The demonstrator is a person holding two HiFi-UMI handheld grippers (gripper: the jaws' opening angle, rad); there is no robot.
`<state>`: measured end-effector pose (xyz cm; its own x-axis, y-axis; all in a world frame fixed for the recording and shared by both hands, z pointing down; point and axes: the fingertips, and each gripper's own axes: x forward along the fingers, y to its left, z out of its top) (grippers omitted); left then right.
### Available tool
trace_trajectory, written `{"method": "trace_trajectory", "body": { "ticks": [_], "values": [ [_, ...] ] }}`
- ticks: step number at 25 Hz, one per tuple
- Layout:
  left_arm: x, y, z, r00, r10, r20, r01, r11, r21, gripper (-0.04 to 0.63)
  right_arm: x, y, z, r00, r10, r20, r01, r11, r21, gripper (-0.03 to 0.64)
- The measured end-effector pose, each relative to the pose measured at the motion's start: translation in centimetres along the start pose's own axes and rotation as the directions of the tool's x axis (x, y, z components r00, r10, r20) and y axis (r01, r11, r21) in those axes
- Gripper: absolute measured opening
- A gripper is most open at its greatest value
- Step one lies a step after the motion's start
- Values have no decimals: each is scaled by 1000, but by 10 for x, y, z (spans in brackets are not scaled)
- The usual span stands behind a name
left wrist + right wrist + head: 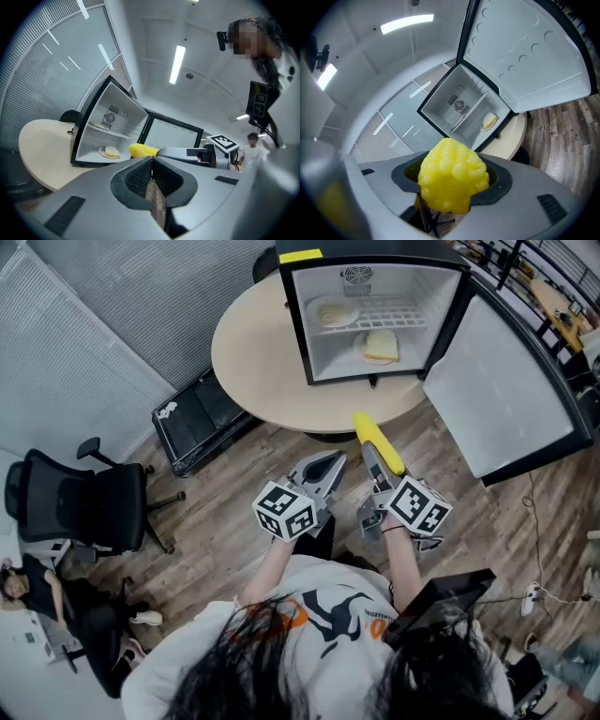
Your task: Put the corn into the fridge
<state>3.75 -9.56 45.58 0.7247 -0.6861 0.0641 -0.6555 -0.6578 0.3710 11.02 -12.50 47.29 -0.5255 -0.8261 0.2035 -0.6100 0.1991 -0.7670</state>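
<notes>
The head view looks steeply down from above the person, taking in the round table [253, 362] and the open fridge [412, 282] ahead. Both gripper views sit close behind their own jaws, lower down, facing forward at that same fridge.

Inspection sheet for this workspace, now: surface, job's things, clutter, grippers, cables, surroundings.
Surface: round beige table, bare apart from the fridge standing on it.
Job's things: corn, yellow, held in the air short of the table; fridge with its door swung wide open. Inside are a plate on the shelf and a sandwich below.
Clutter: black crate on the floor beside the table.
Grippers: left gripper jaws together, nothing between them; right gripper closed on the corn.
Cables: white cable across the wood floor at right.
Surroundings: black office chair; a person sitting on the floor at lower left.
</notes>
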Motion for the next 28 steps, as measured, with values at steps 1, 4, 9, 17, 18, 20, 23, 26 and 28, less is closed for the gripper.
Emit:
{"method": "trace_trajectory", "body": {
  "ticks": [1,4,9,17,18,20,23,26,28],
  "values": [
    [4,6,0,1000,-1,-1,1,1000,-2,9,6,-1,4,1000,-1,5,1,1000,-3,259],
    [18,28,4,1000,-8,-8,8,1000,-4,9,29,-7,13,1000,-15,10,15,1000,-1,259],
    [46,71,23,999,-36,-16,36,999,15,9,75,-19,25,998,-55,10,55,998,-2,259],
    [91,128,41,991,-119,-64,123,990,65,9,146,-43,51,986,-156,51,157,988,-12,259],
    [96,134,42,988,-134,-70,139,988,67,9,153,-47,53,984,-171,54,172,985,-16,259],
    [107,147,42,983,-163,-85,169,983,71,9,167,-56,56,978,-202,58,204,979,-21,259],
    [119,164,41,973,-201,-109,208,976,59,9,185,-67,59,969,-239,66,241,970,-22,259],
    [128,176,39,964,-235,-127,242,969,42,9,198,-80,61,960,-271,72,274,961,-33,259],
    [133,184,38,960,-248,-131,254,967,34,9,206,-89,62,954,-292,72,295,954,-45,259]
  ]
}}
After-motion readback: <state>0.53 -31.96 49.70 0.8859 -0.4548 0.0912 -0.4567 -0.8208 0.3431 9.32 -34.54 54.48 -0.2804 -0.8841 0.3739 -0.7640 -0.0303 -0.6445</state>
